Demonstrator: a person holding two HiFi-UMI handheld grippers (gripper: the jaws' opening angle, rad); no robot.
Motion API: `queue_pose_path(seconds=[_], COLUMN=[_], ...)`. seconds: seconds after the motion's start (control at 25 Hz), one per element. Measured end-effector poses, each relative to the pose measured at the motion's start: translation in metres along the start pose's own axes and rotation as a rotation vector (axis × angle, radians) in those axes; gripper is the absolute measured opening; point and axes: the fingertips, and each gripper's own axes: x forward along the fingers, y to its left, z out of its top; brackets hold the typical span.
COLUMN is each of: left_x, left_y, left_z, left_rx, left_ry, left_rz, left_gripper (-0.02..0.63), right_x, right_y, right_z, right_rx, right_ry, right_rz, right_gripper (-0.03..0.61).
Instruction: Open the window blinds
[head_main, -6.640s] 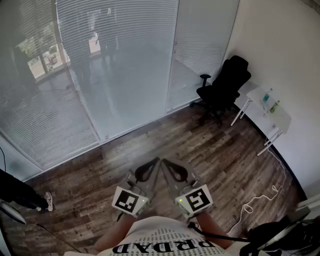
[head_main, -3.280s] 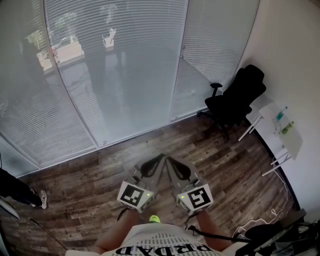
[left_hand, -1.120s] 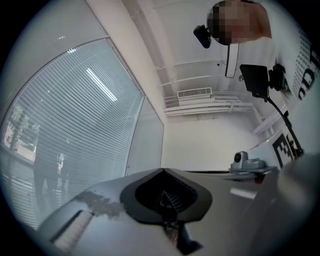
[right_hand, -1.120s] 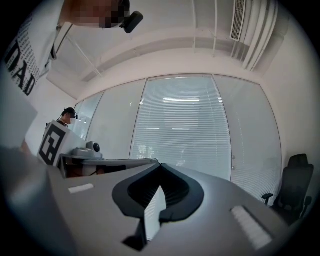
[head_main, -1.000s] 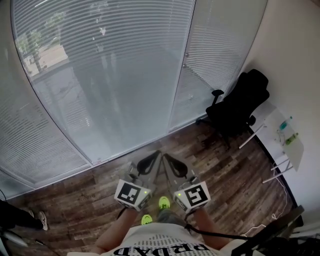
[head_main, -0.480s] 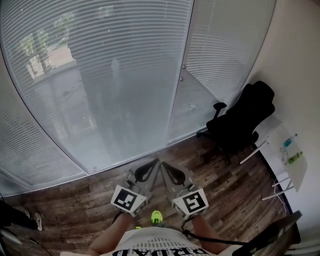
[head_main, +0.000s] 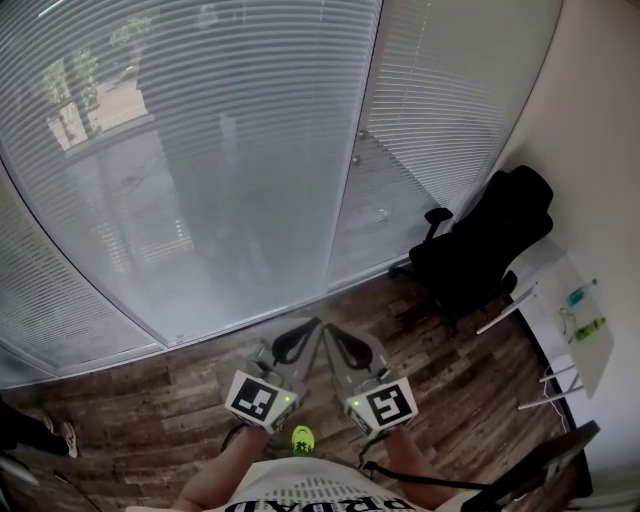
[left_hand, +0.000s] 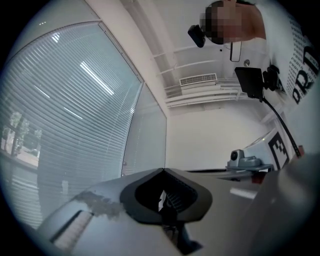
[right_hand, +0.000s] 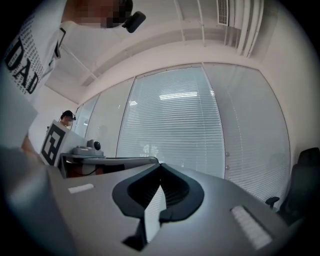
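The window blinds stand ahead of both tools and above them in the head view, well apart from the tips, with a strip of dark wooden floor between. The left gripper and the right gripper are held close side by side in front of the person's body, tips leaning toward each other and pointing at the foot of the glazing. Neither touches the blinds. In the left gripper view the left gripper has its jaws pressed together at the tips with nothing between them, and the blinds fill the left side. In the right gripper view the right gripper is likewise clenched and empty, and the blinds spread straight ahead beyond it. They are white horizontal slats hanging full length down to the floor across several tall panels divided by pale upright frames. Light comes through the slats, and trees show faintly at the upper left. A black office chair stands to the right, near the wall.
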Motion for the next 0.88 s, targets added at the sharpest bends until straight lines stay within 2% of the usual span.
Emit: queue_pose_path(seconds=[0.2, 0.36, 0.52, 0.76, 0.88], left_x=[0.014, 0.041, 0.079, 0.116, 0.131], left_y=[0.027, 0.056, 0.088, 0.135, 0.156], left_z=[-0.006, -0.014, -0.009, -0.006, 0.001], left_rx=[-0.045, -0.022, -0.047, -0.030, -0.066], left_ry=[-0.011, 0.008, -0.012, 0.002, -0.044], left_rz=[0.023, 0.003, -0.012, -0.044, -0.044], left_gripper=[-0.009, -0.009, -0.009, -0.009, -0.009], right_x=[0.028, 0.058, 0.094, 0.144, 0.166], right_y=[-0.011, -0.038, -0.072, -0.103, -0.115], right_z=[-0.009, -0.015, -0.012, -0.002, -0.003], right_rx=[0.000, -0.018, -0.033, -0.026, -0.020], right_ry=[0.015, 0.028, 0.034, 0.026, 0.023], right_rz=[0.005, -0.013, -0.023, -0.062, -0.076], right_gripper=[0.008, 0.008, 0.008, 0.008, 0.008])
